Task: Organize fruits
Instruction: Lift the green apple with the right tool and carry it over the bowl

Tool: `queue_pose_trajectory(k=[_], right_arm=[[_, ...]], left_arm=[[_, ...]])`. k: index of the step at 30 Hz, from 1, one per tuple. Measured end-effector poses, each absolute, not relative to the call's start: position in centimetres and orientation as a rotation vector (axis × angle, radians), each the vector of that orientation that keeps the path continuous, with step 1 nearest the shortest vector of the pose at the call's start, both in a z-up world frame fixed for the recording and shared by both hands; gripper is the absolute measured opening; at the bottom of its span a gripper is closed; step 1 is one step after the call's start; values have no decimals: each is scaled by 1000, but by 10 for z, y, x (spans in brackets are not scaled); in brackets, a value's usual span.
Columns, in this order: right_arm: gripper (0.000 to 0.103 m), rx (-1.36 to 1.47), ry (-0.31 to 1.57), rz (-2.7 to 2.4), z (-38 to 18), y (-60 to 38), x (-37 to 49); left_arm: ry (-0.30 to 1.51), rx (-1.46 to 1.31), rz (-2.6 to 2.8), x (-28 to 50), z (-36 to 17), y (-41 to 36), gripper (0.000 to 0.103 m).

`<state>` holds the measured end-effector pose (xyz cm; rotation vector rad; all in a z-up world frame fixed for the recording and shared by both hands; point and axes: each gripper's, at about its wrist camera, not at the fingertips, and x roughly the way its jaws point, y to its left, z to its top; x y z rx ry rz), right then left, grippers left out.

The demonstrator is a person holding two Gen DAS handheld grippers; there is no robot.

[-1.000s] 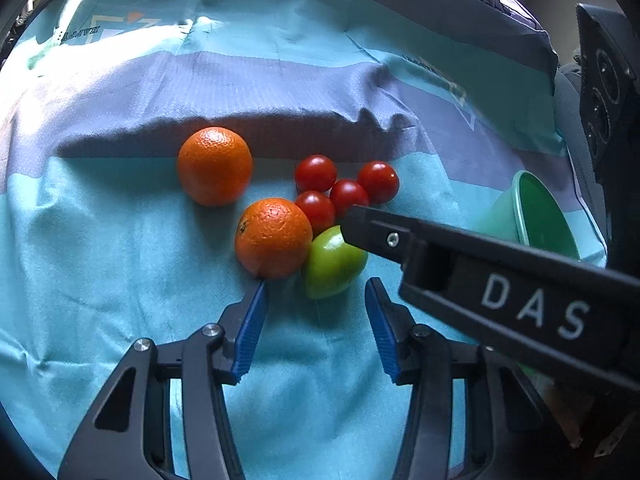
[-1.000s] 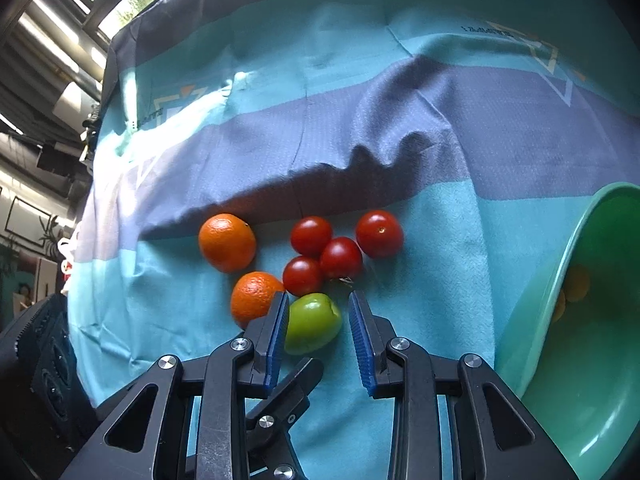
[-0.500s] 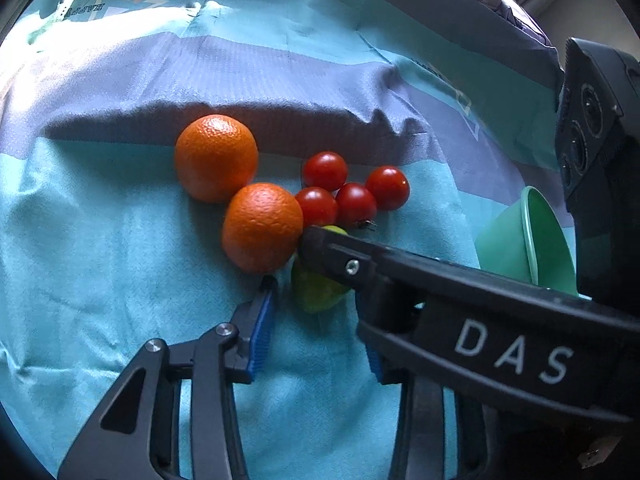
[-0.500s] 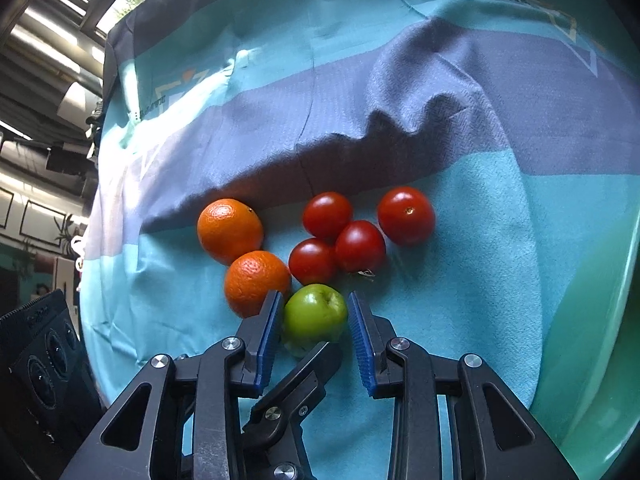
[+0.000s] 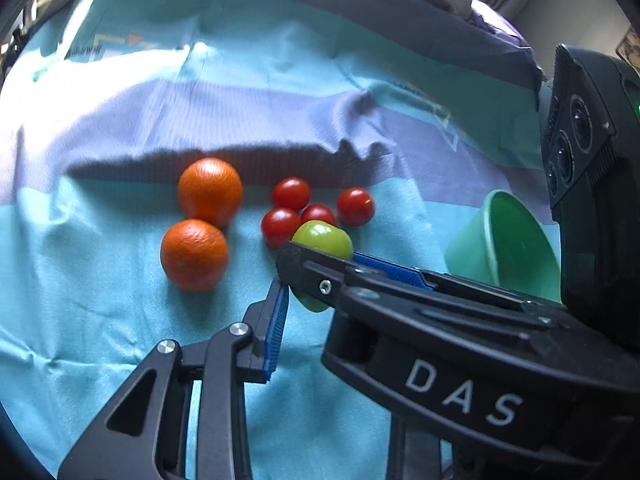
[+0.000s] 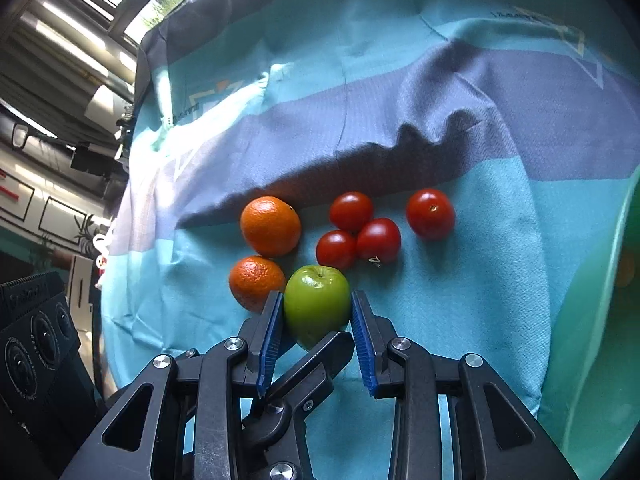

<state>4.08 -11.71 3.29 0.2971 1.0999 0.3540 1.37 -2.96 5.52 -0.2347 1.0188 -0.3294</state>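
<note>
My right gripper (image 6: pixel 316 316) is shut on a green apple (image 6: pixel 317 304) and holds it just above the cloth; it also shows in the left wrist view (image 5: pixel 323 240). Two oranges (image 6: pixel 270 225) (image 6: pixel 256 282) lie to its left. Several red tomatoes (image 6: pixel 378 240) lie behind it. A green bowl (image 5: pixel 502 240) stands to the right, its rim (image 6: pixel 592 300) close by, with something orange inside. In the left wrist view the right gripper's body crosses in front and hides my left gripper's right finger; only the left finger (image 5: pixel 276 328) shows.
A teal and purple striped cloth (image 6: pixel 440 120) covers the table, wrinkled behind the fruit. The left gripper's camera housing (image 6: pixel 36 336) sits at the lower left of the right wrist view. A window and shelving lie beyond the cloth's far left edge.
My right gripper has closed on the green apple and lifted it slightly from beside the orange. The left gripper has drawn back and to the left.
</note>
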Motion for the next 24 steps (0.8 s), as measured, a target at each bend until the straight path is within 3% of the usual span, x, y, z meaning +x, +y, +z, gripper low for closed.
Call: queue_pose_trajectory(k=[24], right_arm=[[35, 298, 785, 311, 106, -156, -35]], left_arm=[[781, -116, -468, -39, 127, -74, 30]])
